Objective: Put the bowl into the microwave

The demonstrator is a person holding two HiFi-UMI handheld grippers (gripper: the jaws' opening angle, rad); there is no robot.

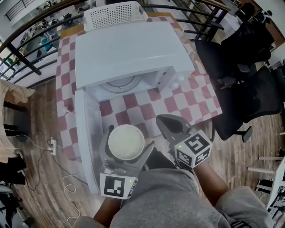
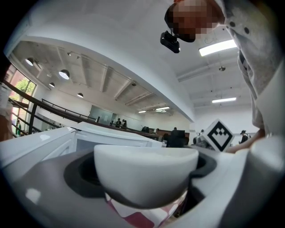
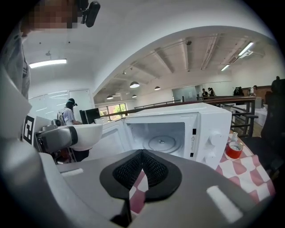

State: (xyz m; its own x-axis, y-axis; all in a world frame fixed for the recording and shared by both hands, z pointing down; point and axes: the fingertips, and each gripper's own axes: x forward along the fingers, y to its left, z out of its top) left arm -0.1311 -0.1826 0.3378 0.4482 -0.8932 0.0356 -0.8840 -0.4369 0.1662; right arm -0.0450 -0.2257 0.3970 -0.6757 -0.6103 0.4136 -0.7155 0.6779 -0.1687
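A white bowl (image 1: 126, 141) is held upright in my left gripper (image 1: 126, 143), whose jaws are shut around its sides, above the table's front edge. In the left gripper view the bowl (image 2: 144, 171) fills the space between the grey jaws. The white microwave (image 1: 129, 53) stands on the checked table with its door (image 1: 88, 138) swung open to the left; its cavity and glass turntable (image 3: 161, 142) show in the right gripper view. My right gripper (image 1: 171, 127) is shut on nothing, just right of the bowl (image 3: 87, 133).
The table carries a red-and-white checked cloth (image 1: 187, 100). A white slotted basket (image 1: 115, 13) sits behind the microwave. A small red-capped container (image 3: 232, 149) stands to the microwave's right. Black office chairs (image 1: 242, 95) stand at the right, a railing (image 1: 26, 49) at the back left.
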